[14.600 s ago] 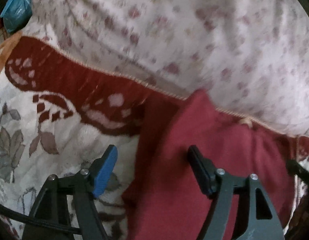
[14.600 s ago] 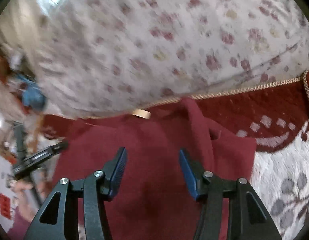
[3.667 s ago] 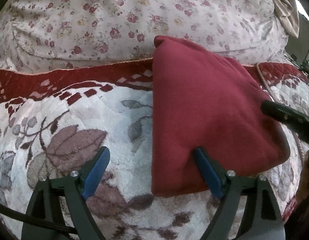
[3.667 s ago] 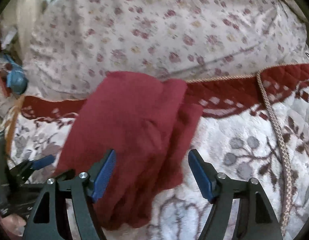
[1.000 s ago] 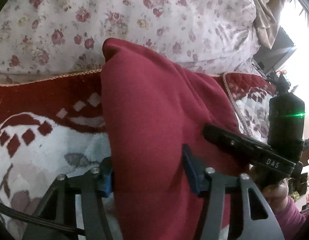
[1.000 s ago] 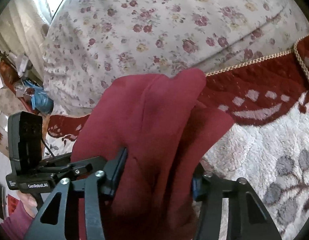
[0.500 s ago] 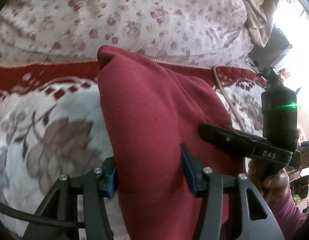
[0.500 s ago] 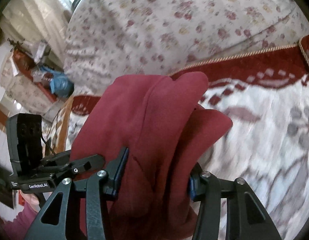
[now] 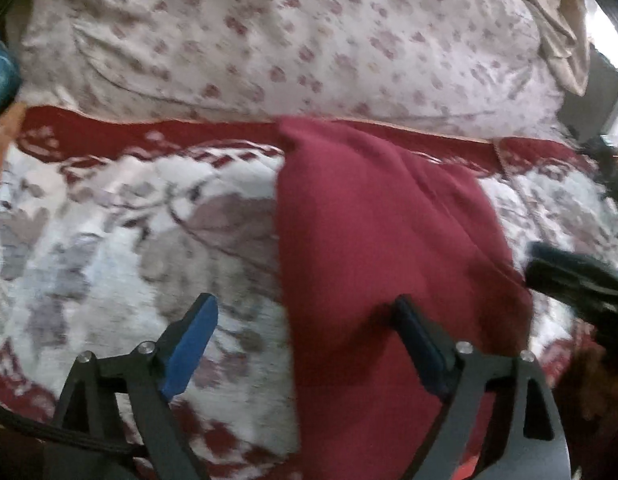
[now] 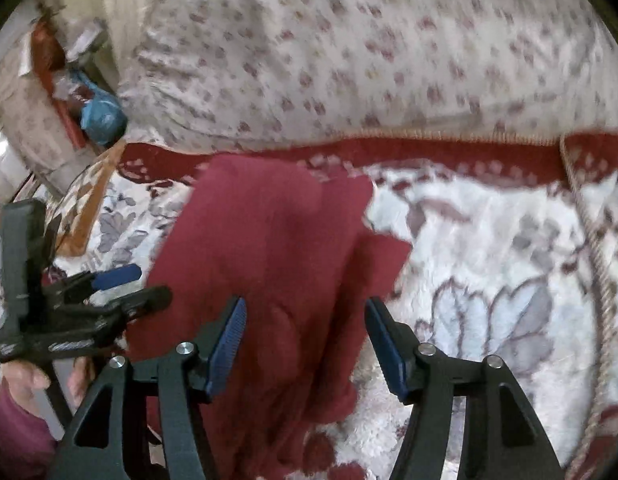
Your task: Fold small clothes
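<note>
A folded dark red garment [image 9: 381, 240] lies on the white and red floral blanket [image 9: 109, 240]. My left gripper [image 9: 305, 340] is open, its jaws astride the garment's left edge near its front end. In the right wrist view the same garment [image 10: 269, 248] lies folded with loose layers at its right side. My right gripper [image 10: 305, 332] is open over its near end. The left gripper also shows there [image 10: 121, 284] at the garment's left side. The right gripper's finger [image 9: 569, 276] shows at the garment's right edge in the left wrist view.
A large flowered pillow or duvet [image 9: 309, 40] rises behind the blanket's red border [image 10: 429, 148]. A braided cord [image 10: 597, 248] runs down the blanket at the right. A blue bag [image 10: 103, 114] and clutter sit beyond the bed at the far left.
Both grippers were shut on the lifted garment. They have opened and let it go, and it now lies on the blanket nearer the front.
</note>
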`<state>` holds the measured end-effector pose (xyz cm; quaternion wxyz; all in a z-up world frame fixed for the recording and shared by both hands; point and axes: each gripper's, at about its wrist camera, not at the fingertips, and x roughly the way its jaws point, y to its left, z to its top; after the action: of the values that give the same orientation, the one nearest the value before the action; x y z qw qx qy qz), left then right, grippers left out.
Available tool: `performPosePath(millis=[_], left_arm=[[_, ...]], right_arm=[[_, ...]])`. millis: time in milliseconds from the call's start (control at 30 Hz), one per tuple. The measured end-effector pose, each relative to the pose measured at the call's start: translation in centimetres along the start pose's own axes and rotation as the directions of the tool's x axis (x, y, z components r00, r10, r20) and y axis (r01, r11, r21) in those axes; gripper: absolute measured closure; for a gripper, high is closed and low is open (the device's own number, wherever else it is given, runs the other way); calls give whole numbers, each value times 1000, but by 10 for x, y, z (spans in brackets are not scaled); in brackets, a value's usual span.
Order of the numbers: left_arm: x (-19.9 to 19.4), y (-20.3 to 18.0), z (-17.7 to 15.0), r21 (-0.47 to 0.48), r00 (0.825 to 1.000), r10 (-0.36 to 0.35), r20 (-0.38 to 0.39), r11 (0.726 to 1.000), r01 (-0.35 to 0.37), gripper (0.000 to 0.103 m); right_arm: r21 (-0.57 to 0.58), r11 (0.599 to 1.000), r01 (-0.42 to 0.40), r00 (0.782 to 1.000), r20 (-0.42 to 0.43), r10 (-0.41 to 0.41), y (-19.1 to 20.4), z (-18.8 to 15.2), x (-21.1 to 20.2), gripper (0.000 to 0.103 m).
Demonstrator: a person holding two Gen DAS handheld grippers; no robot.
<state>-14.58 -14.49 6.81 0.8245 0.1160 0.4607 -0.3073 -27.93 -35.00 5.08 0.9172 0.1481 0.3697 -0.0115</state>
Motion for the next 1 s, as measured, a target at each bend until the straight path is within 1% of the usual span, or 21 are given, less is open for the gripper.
performPosePath(millis=[67,133,233,367,467,567,667,767,867,900,1000], left_arm=[[0,4,-1,-3,999,31,25,1000,-31,13],[2,7,-3,-15,999,33,32,999,-32,13],[8,12,-4,-28,999,34,40,999,-33,11],[15,12,-2,-30,998,33,50,999,-31,8],[17,10,-3,-26,998,25,52,999,-24,7],[18,8,-3,-19,998,28,56,999,-27,7],[17,9,-4,-23,998,26,62,999,-24,7],[16,11,-6,-44,997,18,69,999,-15,7],[12,11,-8,-49,995,38,93,998,-33,7],[9,11,-10,-47,993,50,104,998,-45,7],[1,10,-12,-43,990,78,118,996,-74,7]], right_arm=[[-49,999,-20,1000,20,21,14,1,-10,37],[-94,995,-34,999,35,37,28,1,-12,37],[-143,989,-33,999,14,36,43,-4,1,37],[-192,981,29,999,-34,-37,46,-16,28,37],[-215,973,84,993,-63,-100,43,-21,40,38],[-253,960,123,988,-62,-143,45,-28,49,38],[-256,957,136,987,-46,-153,46,-31,49,37],[-228,965,129,989,-37,-141,45,-32,45,36],[-223,965,138,989,-21,-146,50,-31,36,36],[-222,965,139,989,-13,-146,52,-31,32,35],[-191,973,131,991,5,-133,54,-29,17,25]])
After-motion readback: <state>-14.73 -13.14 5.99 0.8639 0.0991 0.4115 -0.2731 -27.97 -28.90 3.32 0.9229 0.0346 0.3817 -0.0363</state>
